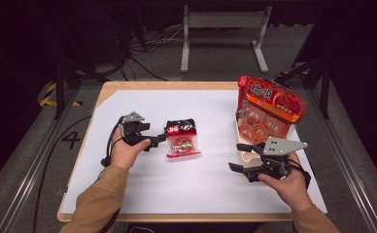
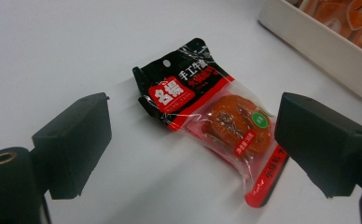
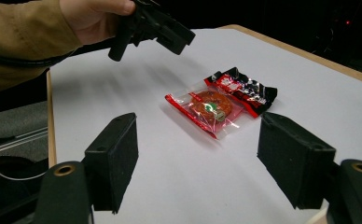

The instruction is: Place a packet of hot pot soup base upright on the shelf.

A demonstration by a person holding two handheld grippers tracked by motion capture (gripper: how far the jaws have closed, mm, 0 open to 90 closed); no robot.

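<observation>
A snack packet [image 1: 181, 139] with a black-and-red top and a clear window over an orange-red piece lies flat on the white sheet, left of centre. My left gripper [image 1: 156, 139] hovers just to its left, open, jaws pointing at it. In the left gripper view the packet [image 2: 207, 112] lies ahead of the spread jaws of my left gripper [image 2: 193, 121], untouched. My right gripper [image 1: 239, 156] is open at the near right, aimed left. From the right gripper view the packet [image 3: 221, 100] lies beyond the wide jaws of my right gripper [image 3: 198, 126], with the left gripper [image 3: 170, 35] above it.
A cream tray [image 1: 243, 154] of orange sealed cups stands at the right, a large red bag [image 1: 274, 99] propped over it; its rim [image 2: 319, 44] appears in the left gripper view. The wooden table edge [image 1: 167, 85] frames the white sheet. Cables and a grey stand lie on the floor behind.
</observation>
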